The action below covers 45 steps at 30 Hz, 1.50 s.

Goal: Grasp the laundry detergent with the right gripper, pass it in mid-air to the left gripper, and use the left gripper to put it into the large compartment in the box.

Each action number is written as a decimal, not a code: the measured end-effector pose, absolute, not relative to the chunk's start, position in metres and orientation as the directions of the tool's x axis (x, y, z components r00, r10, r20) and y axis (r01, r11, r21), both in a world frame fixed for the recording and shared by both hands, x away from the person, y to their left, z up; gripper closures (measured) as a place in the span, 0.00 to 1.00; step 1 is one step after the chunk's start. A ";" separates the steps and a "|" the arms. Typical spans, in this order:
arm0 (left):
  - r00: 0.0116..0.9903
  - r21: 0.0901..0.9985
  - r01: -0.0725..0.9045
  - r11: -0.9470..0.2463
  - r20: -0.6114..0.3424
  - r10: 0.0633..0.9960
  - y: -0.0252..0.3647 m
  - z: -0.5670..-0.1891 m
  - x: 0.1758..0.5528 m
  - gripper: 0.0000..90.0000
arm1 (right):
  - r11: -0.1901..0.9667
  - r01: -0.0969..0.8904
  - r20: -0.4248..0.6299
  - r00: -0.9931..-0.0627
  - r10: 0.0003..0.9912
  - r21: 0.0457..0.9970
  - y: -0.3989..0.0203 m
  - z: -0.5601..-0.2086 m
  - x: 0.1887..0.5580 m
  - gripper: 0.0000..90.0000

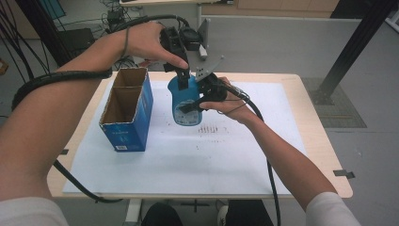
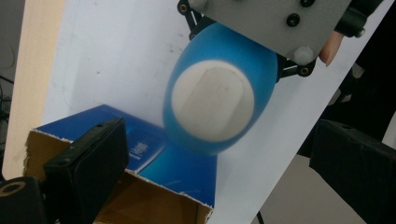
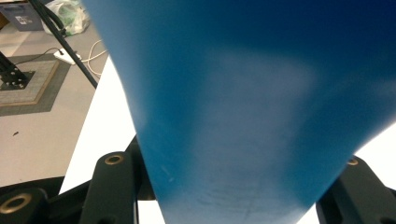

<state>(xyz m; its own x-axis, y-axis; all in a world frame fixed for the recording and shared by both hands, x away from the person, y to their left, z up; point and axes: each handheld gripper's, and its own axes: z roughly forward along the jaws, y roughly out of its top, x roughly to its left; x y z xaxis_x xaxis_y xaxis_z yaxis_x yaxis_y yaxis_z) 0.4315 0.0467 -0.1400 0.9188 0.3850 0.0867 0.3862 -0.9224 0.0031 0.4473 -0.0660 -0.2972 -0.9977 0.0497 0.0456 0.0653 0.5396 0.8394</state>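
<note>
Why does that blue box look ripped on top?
The blue box has no top flaps: its upper rim is ragged, with bare brown cardboard showing. Small dark marks also dot the white sheet beside the blue bottle.

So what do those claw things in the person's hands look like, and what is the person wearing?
Each claw is black, with two blocky, matte jaws studded with brass-ringed screw holes. The left claw and the right claw each trail a thick black cable; the left one loops past the forearm. A grey three-cornered plate with black screws sits on top. The person wears short white sleeves and a thin wristband.
</note>
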 end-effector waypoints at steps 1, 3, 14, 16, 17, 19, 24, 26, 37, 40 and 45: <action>0.919 0.001 0.386 -0.923 0.085 0.384 0.046 -0.141 0.431 0.06 | 0.539 0.061 0.042 -0.998 0.047 0.840 -0.066 -0.297 0.447 0.49; 0.923 -0.006 0.378 -0.926 0.082 0.376 0.045 -0.144 0.431 0.06 | 0.539 0.054 0.037 -0.998 0.042 0.841 -0.066 -0.297 0.446 0.49; 0.935 -0.031 0.352 -0.935 0.063 0.350 0.037 -0.154 0.429 0.06 | 0.519 0.035 0.029 -0.999 0.019 0.854 -0.065 -0.292 0.441 0.49; 0.937 -0.033 0.346 -0.938 0.058 0.344 0.036 -0.156 0.430 0.06 | 0.518 0.030 0.025 -1.000 0.016 0.855 -0.065 -0.291 0.440 0.49; 0.937 -0.032 0.348 -0.937 0.057 0.346 0.036 -0.157 0.429 0.06 | 0.515 0.027 0.024 -1.000 0.012 0.857 -0.065 -0.291 0.439 0.49; 0.939 -0.038 0.341 -0.939 0.056 0.339 0.035 -0.158 0.430 0.06 | 0.513 0.027 0.026 -1.000 0.009 0.858 -0.066 -0.290 0.438 0.49; 0.942 -0.033 0.334 -0.942 0.048 0.332 0.033 -0.161 0.430 0.06 | 0.506 0.033 0.036 -0.999 0.005 0.862 -0.069 -0.287 0.436 0.49; 0.941 -0.031 0.336 -0.941 0.048 0.334 0.033 -0.162 0.430 0.06 | 0.501 0.034 0.036 -0.999 0.005 0.865 -0.070 -0.287 0.436 0.49; 0.939 -0.037 0.342 -0.939 0.042 0.341 0.037 -0.166 0.430 0.06 | 0.516 0.057 0.064 -0.998 0.004 0.855 -0.068 -0.291 0.433 0.49; 0.940 -0.035 0.339 -0.940 0.035 0.338 0.037 -0.166 0.430 0.06 | 0.515 0.058 0.068 -0.998 0.000 0.855 -0.067 -0.291 0.433 0.49; 0.942 -0.033 0.336 -0.941 0.034 0.335 0.037 -0.167 0.430 0.06 | 0.487 0.009 0.023 -1.000 -0.021 0.873 -0.064 -0.292 0.437 0.49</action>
